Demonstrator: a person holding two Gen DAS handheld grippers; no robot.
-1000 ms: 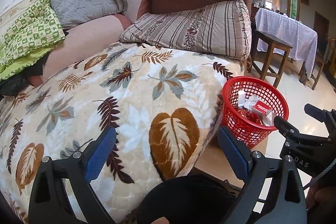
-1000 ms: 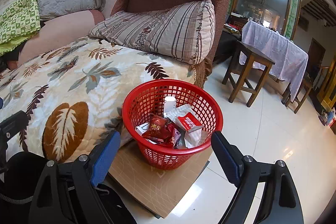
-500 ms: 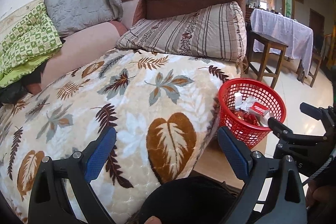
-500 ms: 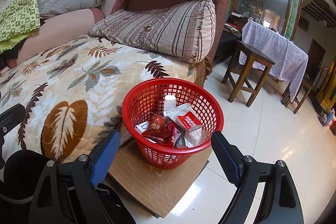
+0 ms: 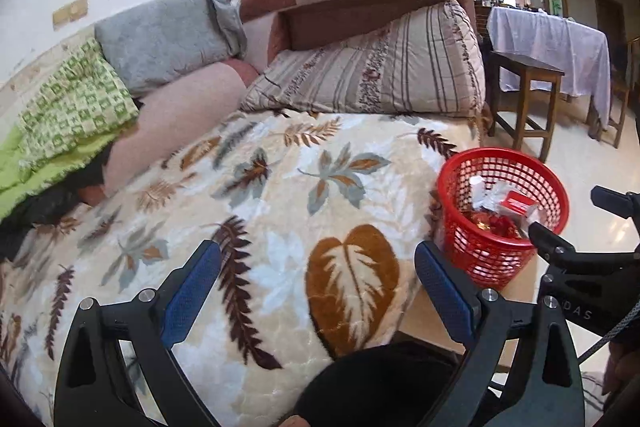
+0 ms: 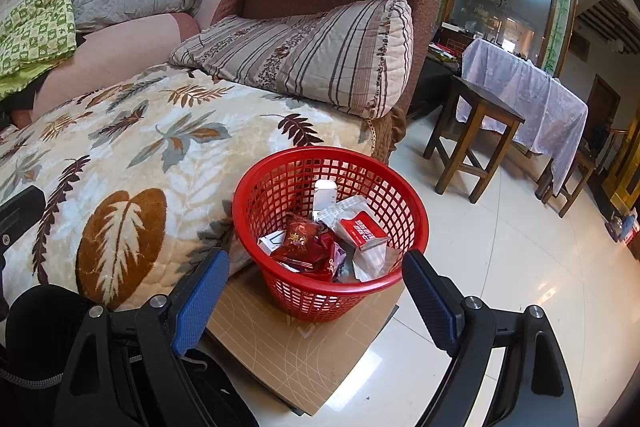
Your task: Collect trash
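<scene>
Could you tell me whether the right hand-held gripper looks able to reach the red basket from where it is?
Probably yes: the right hand-held gripper is open, and the red basket on the cardboard sits unobstructed between its fingers.

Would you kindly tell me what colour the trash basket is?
The basket is red, clearest in the right wrist view.

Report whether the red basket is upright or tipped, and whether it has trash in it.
Upright and partly filled. The red basket stands on the brown mat, rim level, with wrappers piled in its bottom.
</scene>
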